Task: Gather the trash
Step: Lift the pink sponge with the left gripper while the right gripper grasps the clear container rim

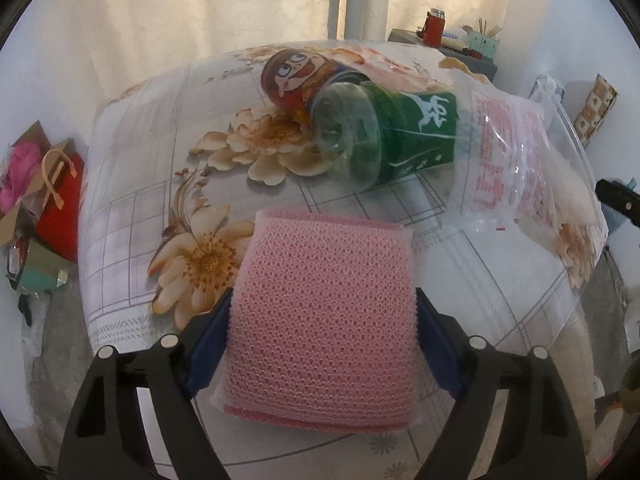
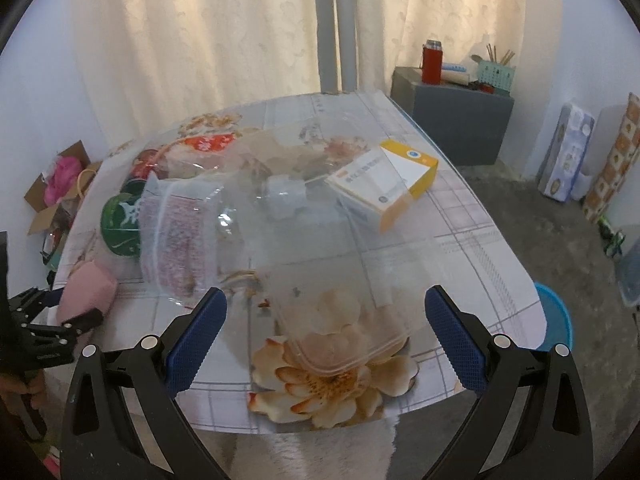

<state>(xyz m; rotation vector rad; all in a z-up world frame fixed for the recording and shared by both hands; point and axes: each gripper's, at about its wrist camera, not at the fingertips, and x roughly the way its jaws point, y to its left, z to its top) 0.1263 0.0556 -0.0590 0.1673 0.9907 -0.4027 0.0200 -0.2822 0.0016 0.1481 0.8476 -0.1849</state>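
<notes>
Two grippers in play here. From the left wrist cam, the left gripper (image 1: 322,320) has its blue pads pressed against both sides of a pink mesh sponge pack (image 1: 320,304), so it's gripping that, just over the floral table (image 1: 132,208). Behind it a green-labelled bottle (image 1: 384,136) lies on its side, next to a clear plastic bag (image 1: 516,168). From the right wrist cam, the right gripper (image 2: 326,328) is spread wide with nothing pinched, hovering over a clear plastic container (image 2: 344,344). A yellow-and-white box (image 2: 392,180) sits further back.
</notes>
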